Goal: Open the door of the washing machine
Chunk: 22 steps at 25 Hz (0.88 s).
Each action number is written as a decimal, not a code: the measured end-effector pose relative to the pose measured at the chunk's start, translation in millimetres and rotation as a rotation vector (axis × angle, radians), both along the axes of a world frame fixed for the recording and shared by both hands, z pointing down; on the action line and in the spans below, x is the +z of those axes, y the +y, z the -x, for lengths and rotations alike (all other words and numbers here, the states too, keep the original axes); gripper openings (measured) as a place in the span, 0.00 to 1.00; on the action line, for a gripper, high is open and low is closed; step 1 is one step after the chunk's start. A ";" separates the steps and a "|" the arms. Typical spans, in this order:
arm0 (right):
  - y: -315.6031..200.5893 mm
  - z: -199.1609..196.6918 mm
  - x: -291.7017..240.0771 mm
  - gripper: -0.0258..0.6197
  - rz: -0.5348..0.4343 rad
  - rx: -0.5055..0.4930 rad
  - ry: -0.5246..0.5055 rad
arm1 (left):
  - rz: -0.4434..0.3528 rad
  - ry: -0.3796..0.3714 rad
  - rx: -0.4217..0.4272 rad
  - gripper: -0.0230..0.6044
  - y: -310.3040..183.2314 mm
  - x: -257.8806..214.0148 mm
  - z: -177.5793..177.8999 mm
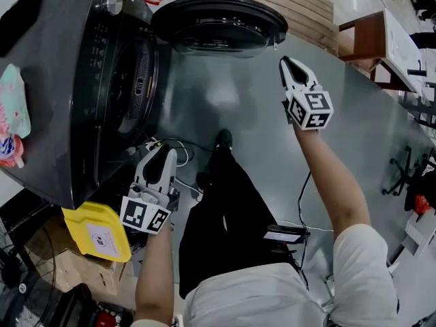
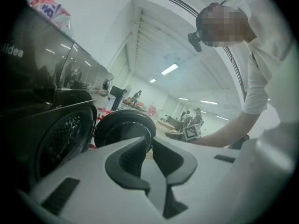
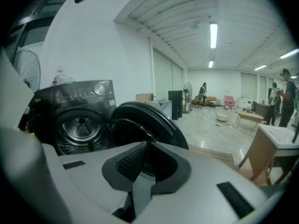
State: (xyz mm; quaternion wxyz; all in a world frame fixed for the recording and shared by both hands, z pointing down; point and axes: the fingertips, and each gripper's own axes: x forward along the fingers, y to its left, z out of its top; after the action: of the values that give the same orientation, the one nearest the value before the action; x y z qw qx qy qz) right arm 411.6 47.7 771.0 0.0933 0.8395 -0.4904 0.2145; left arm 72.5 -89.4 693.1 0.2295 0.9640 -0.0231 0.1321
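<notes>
The dark washing machine [image 1: 68, 80] stands at the left in the head view, its round door [image 1: 218, 22] swung wide open and away from the drum opening [image 1: 136, 80]. My right gripper [image 1: 286, 63] hangs shut and empty in the air, just right of the door and apart from it. My left gripper [image 1: 165, 152] is low by the machine's front corner, also shut with nothing in it. The left gripper view shows the open door [image 2: 124, 129] and drum [image 2: 63, 139] beyond the closed jaws. In the right gripper view the door [image 3: 145, 125] stands beside the drum [image 3: 81, 125].
A yellow container [image 1: 99, 230] and cardboard lie on the floor beside the machine. Cables [image 1: 180, 148] trail near the machine's base. A detergent bag [image 1: 13, 114] rests on top of the machine. Wooden furniture [image 1: 368, 36] stands at the far right.
</notes>
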 end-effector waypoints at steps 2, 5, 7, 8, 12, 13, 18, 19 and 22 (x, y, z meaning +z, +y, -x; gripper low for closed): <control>8.1 39.7 -41.5 0.10 -0.082 -0.032 0.000 | -0.022 0.016 0.015 0.12 0.0 -17.5 11.9; 24.7 101.0 -119.6 0.09 -0.196 -0.059 0.004 | -0.064 0.040 0.001 0.12 -5.7 -56.7 41.1; 37.3 139.9 -180.3 0.09 -0.251 -0.086 0.062 | -0.109 0.067 -0.024 0.11 -9.1 -93.8 62.0; 45.0 158.6 -211.7 0.09 -0.278 -0.098 0.101 | -0.134 0.085 -0.042 0.11 -9.7 -115.5 73.0; 88.3 221.7 -328.0 0.09 -0.410 -0.095 0.193 | -0.210 0.151 -0.130 0.08 -0.7 -204.7 119.7; 97.4 233.1 -350.9 0.09 -0.434 -0.099 0.209 | -0.230 0.165 -0.143 0.07 3.2 -223.6 128.2; 126.5 283.4 -425.1 0.09 -0.481 -0.171 0.334 | -0.312 0.202 -0.155 0.06 22.2 -282.7 163.2; 131.1 292.1 -432.1 0.09 -0.492 -0.168 0.333 | -0.319 0.209 -0.167 0.06 24.5 -290.0 174.6; 144.4 315.5 -436.4 0.09 -0.513 -0.137 0.311 | -0.327 0.220 -0.211 0.06 31.2 -301.8 209.8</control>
State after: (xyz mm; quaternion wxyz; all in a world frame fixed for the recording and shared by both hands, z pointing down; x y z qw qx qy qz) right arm 96.2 192.1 334.6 -0.0335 0.8235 -0.5637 -0.0539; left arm -137.3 -58.2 391.3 0.0836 0.9893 -0.1199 -0.0042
